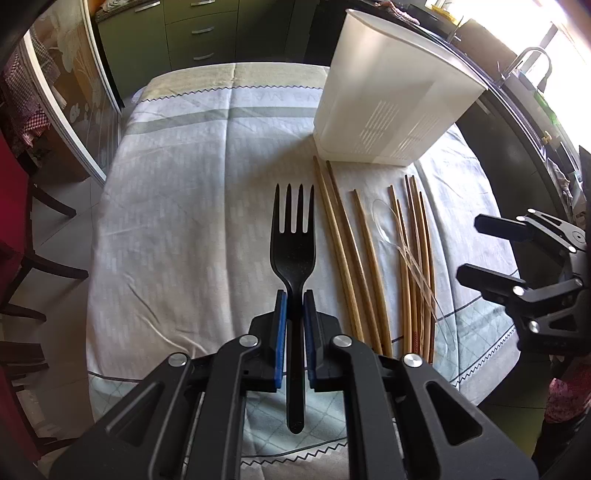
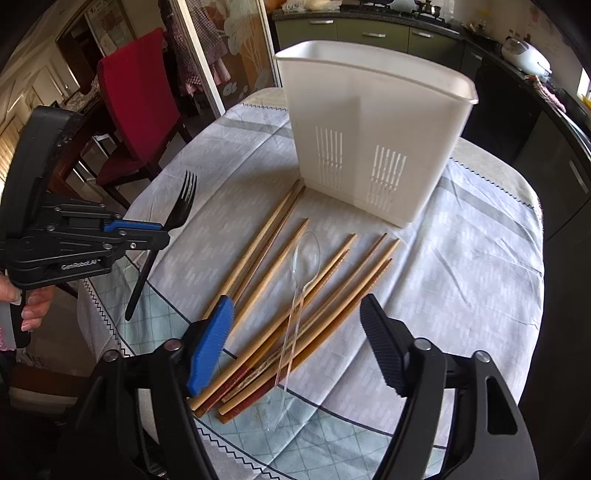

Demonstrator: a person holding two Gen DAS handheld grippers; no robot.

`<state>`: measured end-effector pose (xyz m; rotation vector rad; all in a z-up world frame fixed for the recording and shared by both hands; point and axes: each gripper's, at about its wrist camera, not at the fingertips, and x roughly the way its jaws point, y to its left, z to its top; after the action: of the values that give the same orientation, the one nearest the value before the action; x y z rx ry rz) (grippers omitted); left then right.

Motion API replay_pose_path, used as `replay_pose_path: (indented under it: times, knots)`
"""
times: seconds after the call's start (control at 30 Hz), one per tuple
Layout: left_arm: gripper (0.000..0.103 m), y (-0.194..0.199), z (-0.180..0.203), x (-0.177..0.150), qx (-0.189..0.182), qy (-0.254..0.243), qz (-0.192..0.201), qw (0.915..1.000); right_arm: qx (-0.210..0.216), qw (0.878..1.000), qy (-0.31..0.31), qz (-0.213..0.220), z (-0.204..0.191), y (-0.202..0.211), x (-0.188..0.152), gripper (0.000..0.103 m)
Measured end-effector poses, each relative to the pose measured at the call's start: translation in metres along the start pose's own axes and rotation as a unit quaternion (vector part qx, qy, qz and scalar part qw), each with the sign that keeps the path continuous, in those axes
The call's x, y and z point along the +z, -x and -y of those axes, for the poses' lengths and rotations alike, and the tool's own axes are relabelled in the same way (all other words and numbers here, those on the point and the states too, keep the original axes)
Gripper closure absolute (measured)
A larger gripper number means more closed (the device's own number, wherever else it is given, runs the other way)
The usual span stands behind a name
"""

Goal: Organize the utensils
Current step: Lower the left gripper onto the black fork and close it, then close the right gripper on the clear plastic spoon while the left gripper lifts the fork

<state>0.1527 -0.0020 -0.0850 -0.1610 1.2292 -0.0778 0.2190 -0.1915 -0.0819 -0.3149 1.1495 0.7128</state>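
Observation:
My left gripper is shut on a black plastic fork, tines pointing forward, held above the tablecloth; it also shows in the right wrist view with the fork. My right gripper is open and empty, hovering over the near ends of several wooden chopsticks and a clear plastic spoon. The white slotted utensil holder stands upright behind them; it also shows in the left wrist view, with the chopsticks in front of it.
The table carries a pale patterned cloth. A red chair stands at the table's left. Green kitchen cabinets and a dark counter lie beyond. The right gripper shows at the left wrist view's right edge.

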Motion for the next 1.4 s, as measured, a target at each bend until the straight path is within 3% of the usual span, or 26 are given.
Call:
replay_pose_path:
  times: [0.03,0.13,0.23,0.3,0.67,0.73,0.93,1.1,1.27,1.4]
  knots:
    - [0.094,0.004,-0.005,-0.001,0.001,0.002,0.005,1.0000,-0.006,1.000,0.005,-0.016,-0.003,-0.009,0.005,0.045]
    - [0.094,0.012,-0.014,-0.005,0.003,0.004,0.017,0.9999,-0.031,0.998,0.016,-0.060,-0.008,-0.034,0.014,0.067]
    - [0.094,0.016,-0.019,-0.008,0.001,0.001,0.021,0.9998,-0.052,0.994,0.020,-0.095,-0.011,-0.053,0.018,0.071]
    - [0.094,0.018,-0.020,-0.009,0.000,-0.001,0.022,0.9997,-0.060,0.992,0.020,-0.110,-0.013,-0.062,0.019,0.078]
    - [0.094,0.015,-0.020,-0.010,-0.012,-0.011,0.023,0.9996,-0.084,0.985,0.020,-0.147,-0.016,-0.091,0.027,0.081]
    - [0.094,0.015,-0.020,-0.010,-0.012,-0.010,0.022,0.9996,-0.092,0.986,0.024,-0.137,-0.018,-0.089,0.029,0.093]
    - [0.094,0.016,-0.021,-0.009,-0.014,-0.009,0.022,0.9996,-0.072,0.991,0.014,-0.113,-0.019,-0.083,0.025,0.094]
    - [0.094,0.028,-0.016,-0.004,-0.023,-0.011,0.039,0.9989,-0.038,0.998,-0.008,-0.055,-0.011,-0.054,0.021,0.094]
    - [0.094,0.062,0.001,0.019,-0.046,-0.025,0.091,0.9945,-0.004,0.999,-0.028,0.035,-0.005,0.001,0.011,0.094]
    - [0.094,0.100,0.022,0.053,-0.066,-0.039,0.165,0.9833,0.015,0.993,-0.038,0.108,-0.002,0.049,0.000,0.094]
